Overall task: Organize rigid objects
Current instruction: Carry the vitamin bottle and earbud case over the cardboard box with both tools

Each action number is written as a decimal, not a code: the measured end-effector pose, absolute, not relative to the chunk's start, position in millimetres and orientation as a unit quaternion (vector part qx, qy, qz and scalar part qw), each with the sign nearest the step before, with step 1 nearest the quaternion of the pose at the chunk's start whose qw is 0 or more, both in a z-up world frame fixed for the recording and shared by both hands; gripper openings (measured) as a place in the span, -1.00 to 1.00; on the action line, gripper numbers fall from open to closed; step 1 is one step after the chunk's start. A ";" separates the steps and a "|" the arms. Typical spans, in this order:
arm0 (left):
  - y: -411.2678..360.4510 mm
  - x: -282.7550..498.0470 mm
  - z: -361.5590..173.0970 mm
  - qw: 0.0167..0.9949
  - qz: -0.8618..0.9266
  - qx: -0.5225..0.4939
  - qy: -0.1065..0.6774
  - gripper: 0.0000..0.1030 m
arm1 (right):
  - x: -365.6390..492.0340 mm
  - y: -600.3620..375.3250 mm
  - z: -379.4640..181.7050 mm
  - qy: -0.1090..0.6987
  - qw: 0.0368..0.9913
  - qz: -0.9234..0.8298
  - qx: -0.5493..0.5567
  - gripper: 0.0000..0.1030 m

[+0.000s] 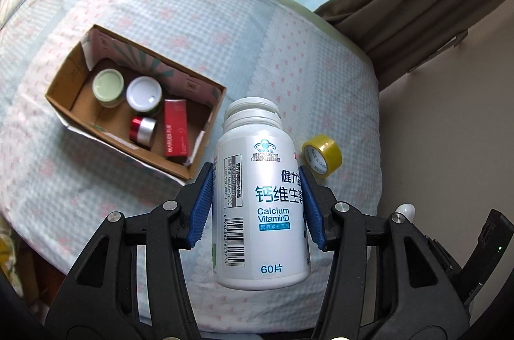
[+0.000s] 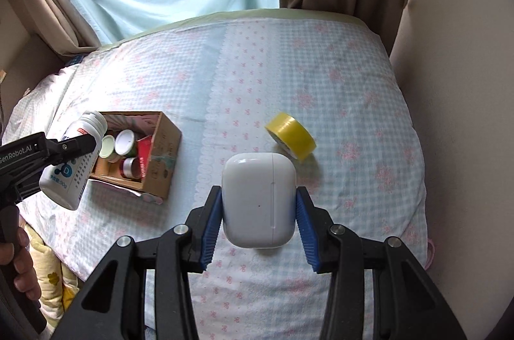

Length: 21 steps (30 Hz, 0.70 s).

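1. Your left gripper is clamped on a white calcium and vitamin D bottle; the blue pads press both of its sides. The bottle is lifted off the bed, neck pointing forward, with no cap on it.
2. In the right wrist view the same bottle hangs tilted at the near left edge of the cardboard box, its neck over the box's corner.
3. Your right gripper is closed on a white earbud case, gripped by its two sides and held above the bedsheet.
4. The cardboard box sits on the bed, open at the top. Inside it are a green-lidded jar, a white-lidded jar, a small red and silver jar lying on its side, and a red carton.
5. A yellow tape roll rests on edge on the sheet, just beyond the earbud case and well apart from the box.
6. Your hand shows at the lower left, on the left gripper's handle.
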<state>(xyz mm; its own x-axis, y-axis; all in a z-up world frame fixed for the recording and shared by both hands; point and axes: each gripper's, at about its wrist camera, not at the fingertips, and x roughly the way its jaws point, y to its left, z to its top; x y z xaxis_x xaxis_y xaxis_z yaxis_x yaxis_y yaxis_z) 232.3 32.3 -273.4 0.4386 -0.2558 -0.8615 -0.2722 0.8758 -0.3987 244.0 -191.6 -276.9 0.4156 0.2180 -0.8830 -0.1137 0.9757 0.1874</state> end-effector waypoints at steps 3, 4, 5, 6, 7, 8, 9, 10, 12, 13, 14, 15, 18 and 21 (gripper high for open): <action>67.1 226.6 -259.0 0.820 0.004 -0.247 0.517 -0.08 | 243.4 -163.5 -258.6 0.518 0.846 0.113 0.048 -0.21; 78.1 224.9 -255.0 0.824 0.003 -0.242 0.513 -0.08 | 243.0 -153.6 -253.4 0.514 0.848 0.116 0.050 -0.21; 89.6 224.5 -252.5 0.826 0.001 -0.238 0.510 -0.08 | 242.4 -143.4 -248.7 0.510 0.850 0.118 0.051 -0.21; 101.9 223.4 -250.4 0.828 -0.002 -0.236 0.509 -0.08 | 242.4 -132.8 -244.5 0.507 0.852 0.119 0.052 -0.21; 114.7 222.9 -249.2 0.828 -0.004 -0.236 0.508 -0.08 | 242.4 -121.8 -240.8 0.505 0.853 0.120 0.054 -0.21; 128.4 222.6 -248.1 0.828 -0.007 -0.236 0.509 -0.08 | 242.2 -110.4 -237.1 0.502 0.855 0.119 0.056 -0.21; 141.6 223.2 -248.6 0.827 -0.011 -0.236 0.510 -0.08 | 242.1 -98.5 -233.4 0.500 0.856 0.117 0.058 -0.21; 155.9 223.9 -249.2 0.826 -0.015 -0.235 0.512 -0.08 | 242.1 -86.7 -229.5 0.499 0.857 0.114 0.062 -0.21; 183.2 225.0 -250.3 0.823 -0.022 -0.232 0.518 -0.08 | 243.5 -64.0 -223.8 0.499 0.857 0.103 0.077 -0.21; 195.8 225.8 -250.8 0.822 -0.028 -0.227 0.521 -0.08 | 244.0 -52.8 -221.3 0.499 0.856 0.099 0.087 -0.21; 208.1 227.8 -252.4 0.822 -0.033 -0.220 0.524 -0.08 | 245.1 -41.5 -220.4 0.501 0.855 0.095 0.095 -0.21; 219.8 230.0 -254.5 0.823 -0.038 -0.214 0.526 -0.08 | 246.5 -30.1 -220.5 0.504 0.853 0.091 0.100 -0.21; 251.3 239.1 -262.8 0.820 -0.049 -0.198 0.535 -0.08 | 252.2 1.8 -224.2 0.512 0.847 0.076 0.120 -0.21; 278.1 251.5 -274.1 0.813 -0.057 -0.185 0.548 -0.08 | 258.6 29.2 -231.2 0.522 0.836 0.068 0.151 -0.21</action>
<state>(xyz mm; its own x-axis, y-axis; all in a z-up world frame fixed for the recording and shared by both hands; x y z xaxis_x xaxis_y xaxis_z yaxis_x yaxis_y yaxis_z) 251.5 278.1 -274.1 0.3922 -0.2953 -0.8712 -0.1114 0.9248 -0.3637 258.6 29.2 -231.2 0.4451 0.2722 -0.8531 0.0437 0.9450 0.3242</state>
